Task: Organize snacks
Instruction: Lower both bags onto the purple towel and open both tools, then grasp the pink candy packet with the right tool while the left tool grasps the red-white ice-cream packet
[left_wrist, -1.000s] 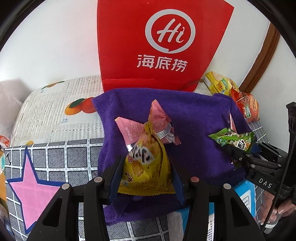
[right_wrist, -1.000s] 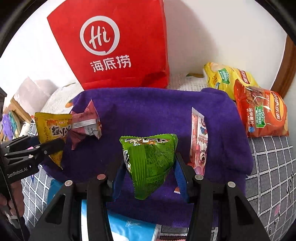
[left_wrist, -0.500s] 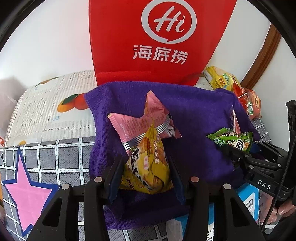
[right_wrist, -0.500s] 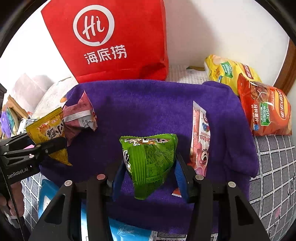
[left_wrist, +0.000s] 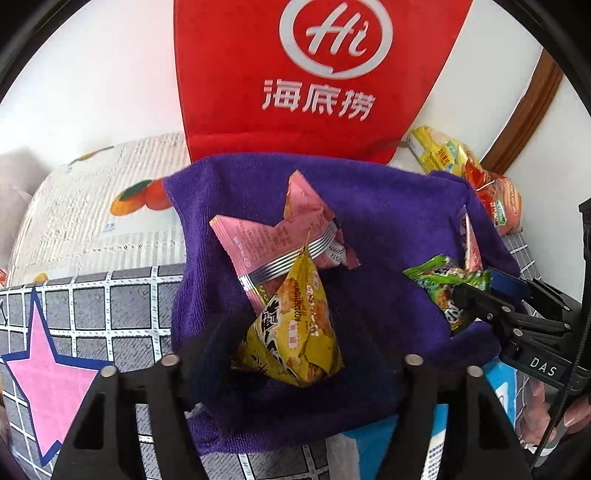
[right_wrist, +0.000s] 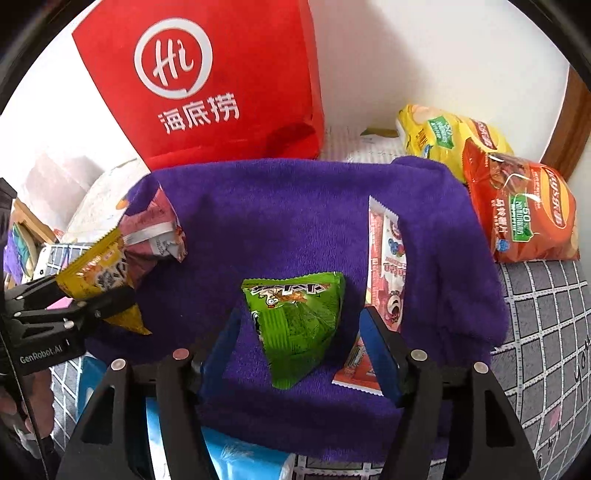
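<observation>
left gripper (left_wrist: 295, 343): jaws just opened, clear of yellow packet (left_wrist: 291, 332) | right gripper (right_wrist: 299, 332): jaws just opened, clear of green packet (right_wrist: 295, 325) | both packets on purple towel (right_wrist: 277, 206)

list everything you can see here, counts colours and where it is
purple towel: 1, purple, spread across the middle of the surface
red bag: 1, red with white logo, upright behind the towel
yellow packet: 1, yellow, on the towel between the left tongs' jaws, no longer gripped
green packet: 1, green, on the towel between the right tongs' jaws, no longer gripped
pink packet: 1, pink, on the towel behind the yellow packet
pink strip packet: 1, pink and white, right of the green packet
chip bags: 2, yellow and orange, right of the towel
left tongs: 1, black, jaws just opened
right tongs: 1, black with blue pads, jaws just opened
</observation>
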